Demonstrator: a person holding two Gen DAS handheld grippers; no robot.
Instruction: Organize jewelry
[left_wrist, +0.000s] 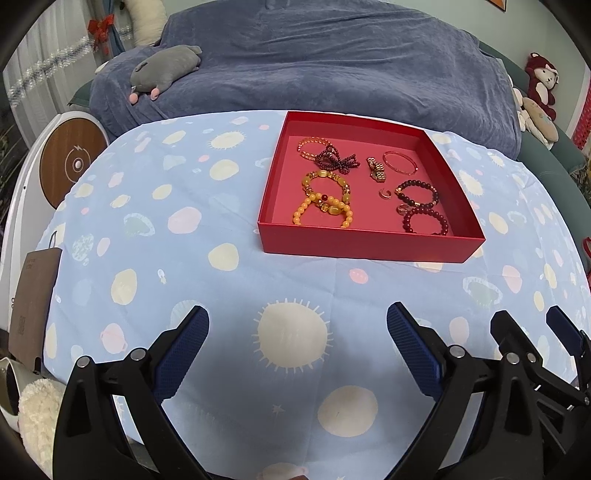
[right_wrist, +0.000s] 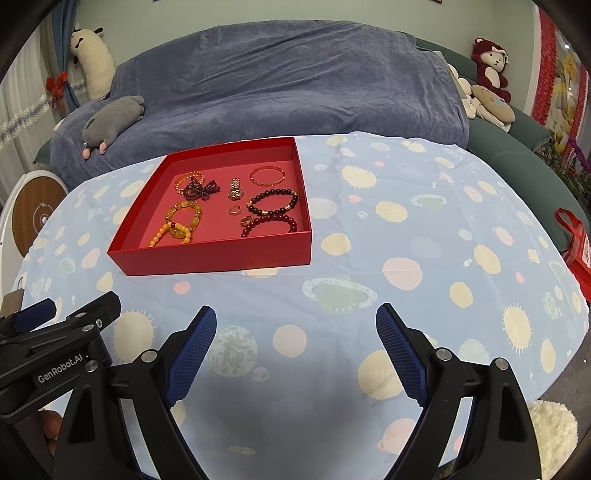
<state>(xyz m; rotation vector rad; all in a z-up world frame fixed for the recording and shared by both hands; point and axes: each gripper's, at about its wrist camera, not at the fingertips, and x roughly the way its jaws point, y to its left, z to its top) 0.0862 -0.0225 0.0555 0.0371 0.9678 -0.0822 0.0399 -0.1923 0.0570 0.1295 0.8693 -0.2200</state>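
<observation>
A shallow red box (left_wrist: 369, 246) (right_wrist: 218, 260) lies on a table under a light blue spotted cloth (left_wrist: 166, 229). Inside it are yellow bead bracelets (left_wrist: 325, 201) (right_wrist: 181, 225), dark red bead bracelets (left_wrist: 424, 210) (right_wrist: 273, 214), a thin orange bangle (left_wrist: 400, 162) (right_wrist: 267, 176), a small gold watch (left_wrist: 376, 170) (right_wrist: 235, 189), rings and a tangled dark bead strand (left_wrist: 338, 158). My left gripper (left_wrist: 297, 317) hangs open above the cloth, well short of the box, with nothing between its fingers. My right gripper (right_wrist: 295, 317) is open and empty too, to the right of the left one.
A sofa under a blue-grey throw (left_wrist: 314, 62) stands behind the table with a grey plush toy (left_wrist: 166, 70) on it. More plush toys (right_wrist: 491, 70) sit at the right. A round wooden-topped device (left_wrist: 72, 162) and a brown card (left_wrist: 31, 299) are at the left, a red bag (right_wrist: 576, 243) at the right.
</observation>
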